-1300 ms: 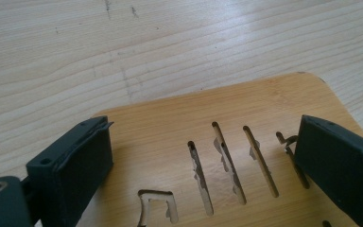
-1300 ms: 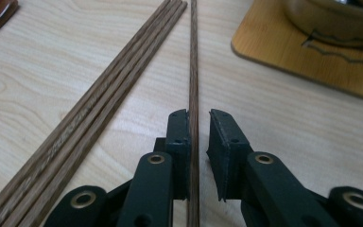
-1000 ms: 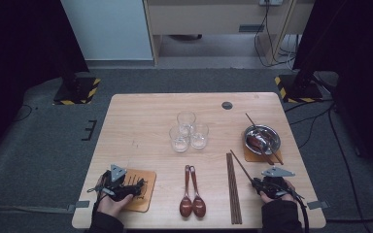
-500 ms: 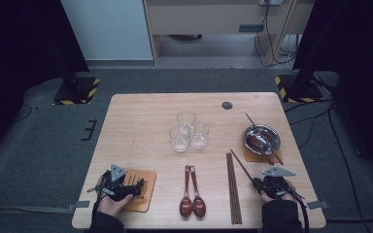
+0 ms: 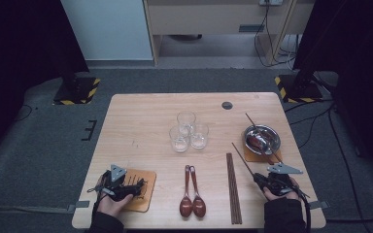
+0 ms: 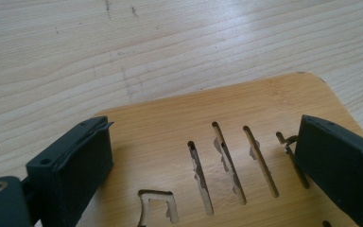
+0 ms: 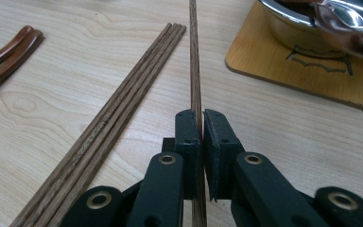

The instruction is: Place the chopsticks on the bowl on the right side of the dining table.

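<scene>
The single chopstick (image 7: 194, 71) sits pinched between the pads of your right gripper (image 7: 202, 124), near the table's (image 5: 141, 121) front right corner. Its long axis runs straight out ahead of the jaws, away from you and slightly to the left in the high view (image 5: 243, 158); the free end points up the gap between the chopstick bundle (image 7: 123, 99) and the right coaster (image 7: 283, 71). Those jaws have just been closing, and the stick is now clamped between them. The bundle lies just to the left of your grip, nearly parallel to the held stick, so your right hand is the one placed to lay it alongside; I judge that a small swing left would line it up.

Your left gripper (image 5: 120, 183) rests at the front left over the slotted bamboo coaster (image 6: 246, 142), jaws spread wide with nothing between them.

Between your hands, two brown spoons (image 5: 192, 194) lie side by side, bowls toward you.

Farther out, the right coaster bears a steel bowl (image 5: 262, 138); something shiny lies inside it, though I cannot tell what, and another chopstick (image 5: 252, 124) rests across its rim. At mid-table stand three empty glasses (image 5: 189, 131), touching in a cluster.
</scene>
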Demonstrator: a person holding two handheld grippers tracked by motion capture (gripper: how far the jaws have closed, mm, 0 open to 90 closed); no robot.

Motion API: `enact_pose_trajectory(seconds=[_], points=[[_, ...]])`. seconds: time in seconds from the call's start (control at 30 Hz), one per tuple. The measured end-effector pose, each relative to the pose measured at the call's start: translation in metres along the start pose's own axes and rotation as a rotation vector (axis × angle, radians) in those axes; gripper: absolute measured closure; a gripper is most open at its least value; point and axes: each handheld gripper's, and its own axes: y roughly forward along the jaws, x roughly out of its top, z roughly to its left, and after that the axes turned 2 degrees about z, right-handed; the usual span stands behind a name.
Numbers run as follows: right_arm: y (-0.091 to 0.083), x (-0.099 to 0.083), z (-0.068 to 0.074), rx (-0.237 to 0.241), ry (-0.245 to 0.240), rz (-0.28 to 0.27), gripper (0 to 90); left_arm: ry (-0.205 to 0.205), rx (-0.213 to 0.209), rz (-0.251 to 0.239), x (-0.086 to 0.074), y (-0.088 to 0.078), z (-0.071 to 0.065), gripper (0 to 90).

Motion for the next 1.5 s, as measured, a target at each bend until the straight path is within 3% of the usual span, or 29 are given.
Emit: enact_pose_trajectory(seconds=[1.5], points=[[-0.031, 0.038, 0.003, 0.054, 0.005, -0.138, 85.1, 0.0, 0.0, 0.0, 0.0, 0.0, 0.0, 3.9]])
